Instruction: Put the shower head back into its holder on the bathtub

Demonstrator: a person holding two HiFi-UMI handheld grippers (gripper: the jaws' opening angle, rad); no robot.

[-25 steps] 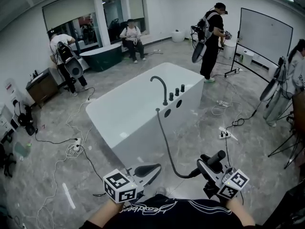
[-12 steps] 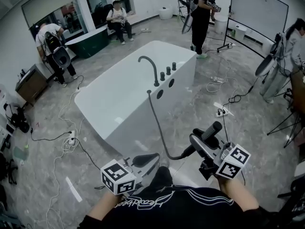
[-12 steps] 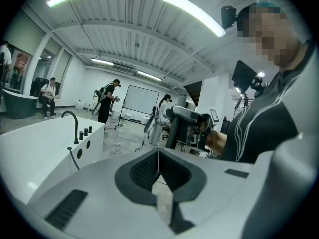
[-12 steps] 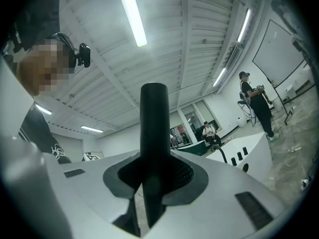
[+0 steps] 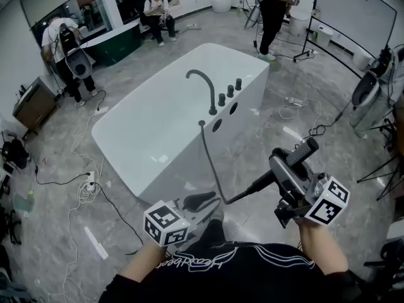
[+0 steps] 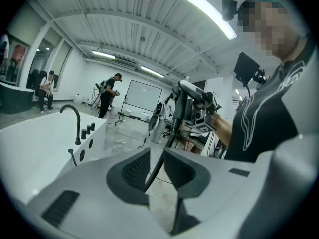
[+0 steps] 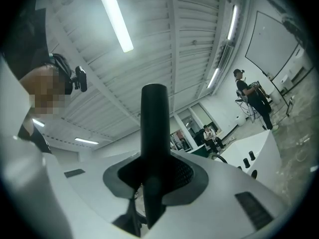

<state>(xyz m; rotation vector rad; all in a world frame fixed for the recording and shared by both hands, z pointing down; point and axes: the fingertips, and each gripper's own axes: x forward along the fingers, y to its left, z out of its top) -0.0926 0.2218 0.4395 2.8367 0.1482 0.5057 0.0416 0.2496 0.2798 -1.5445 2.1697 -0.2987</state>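
At the floor's (image 5: 60, 128) far edge sit a person (image 5: 154, 6) and a dark green tub (image 5: 118, 44), a whiteboard (image 5: 358, 19) far right, cables (image 5: 87, 192) left.

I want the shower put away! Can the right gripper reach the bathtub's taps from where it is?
Probably, with a step closer. The right gripper holds the shower head over open floor, apart from the bathtub; nothing stands between them, and the hose hangs slack.
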